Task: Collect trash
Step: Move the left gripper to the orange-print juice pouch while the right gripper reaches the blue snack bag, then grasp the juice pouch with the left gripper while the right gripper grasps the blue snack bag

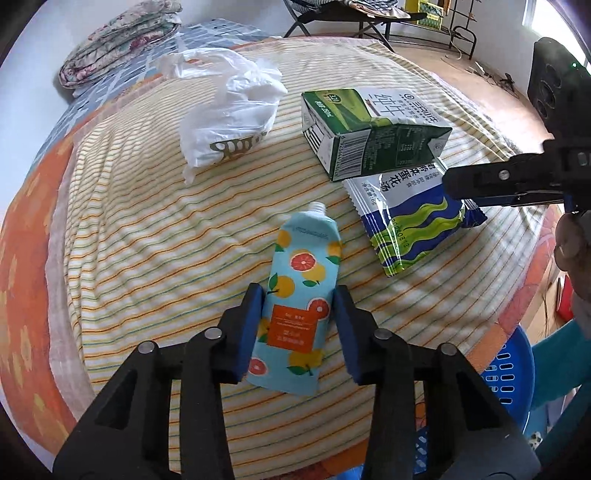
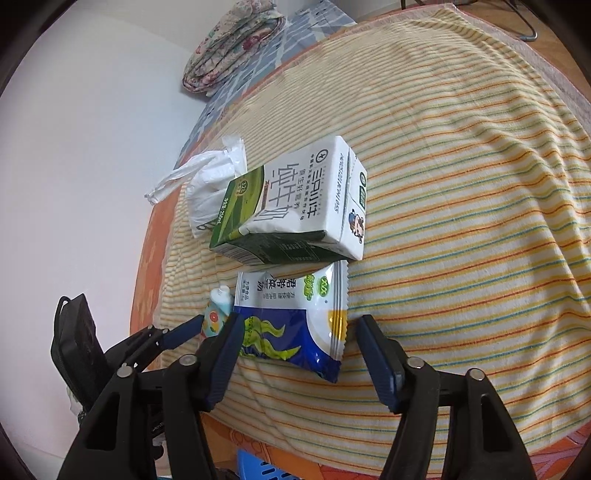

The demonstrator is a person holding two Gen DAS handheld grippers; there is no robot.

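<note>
Trash lies on a striped blanket point(image 1: 140, 229). A light blue tube with orange fruit print point(image 1: 295, 306) lies between the fingers of my left gripper point(image 1: 300, 325); the jaws straddle it, open, with a small gap on the right side. A blue and white snack packet point(image 2: 295, 325) lies between the fingers of my right gripper point(image 2: 300, 345), which is open around it. The packet also shows in the left wrist view point(image 1: 410, 225). A green and white milk carton point(image 1: 369, 129) lies on its side behind the packet. A crumpled white plastic bag point(image 1: 229, 114) lies at the far left.
A blue plastic basket point(image 1: 506, 373) stands below the bed's near edge, also in the right wrist view point(image 2: 258, 467). A folded floral quilt point(image 1: 118, 40) lies at the far end. A folding chair point(image 1: 354, 18) stands on the floor beyond.
</note>
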